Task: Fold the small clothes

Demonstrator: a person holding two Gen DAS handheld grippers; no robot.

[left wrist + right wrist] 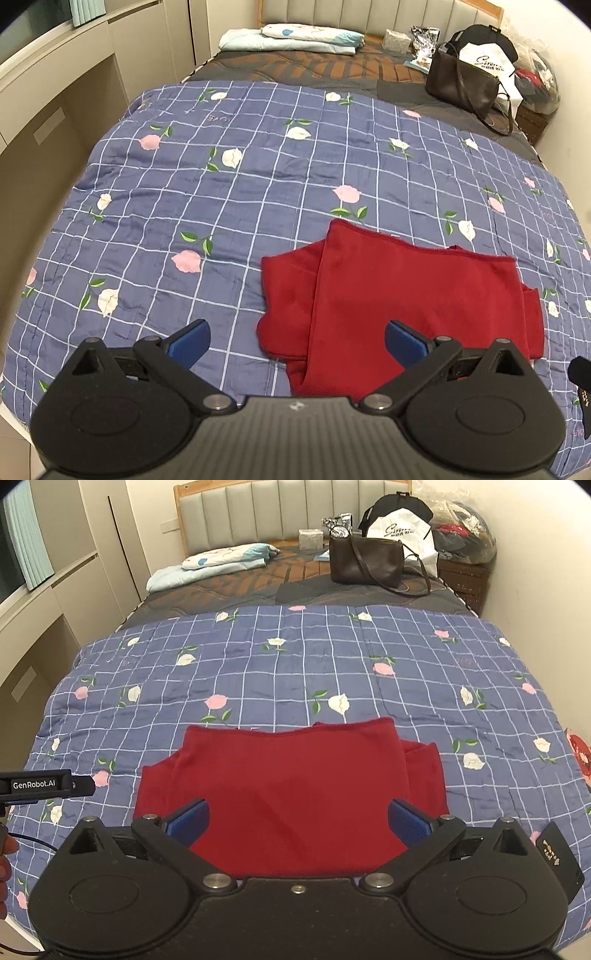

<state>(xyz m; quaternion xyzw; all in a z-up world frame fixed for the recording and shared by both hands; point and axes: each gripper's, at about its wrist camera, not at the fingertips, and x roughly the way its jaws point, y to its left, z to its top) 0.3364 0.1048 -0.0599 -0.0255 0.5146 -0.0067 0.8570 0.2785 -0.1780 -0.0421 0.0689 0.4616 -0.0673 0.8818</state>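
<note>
A small dark red garment (399, 295) lies folded into a flat stack on the blue checked flower quilt (240, 177) near the bed's front edge. It also shows in the right wrist view (295, 790). My left gripper (297, 341) is open and empty, held above the garment's left part, its blue pads wide apart. My right gripper (298, 821) is open and empty, held above the garment's near middle. Part of the left gripper's body (40, 784) shows at the left edge of the right wrist view.
At the head of the bed lie a folded light blue blanket (207, 566), a brown handbag (364, 563), a white bag (402, 531) and small packets. A bedside cabinet (465, 579) with a bag of clothes stands at the right. Built-in cupboards (55, 96) run along the left.
</note>
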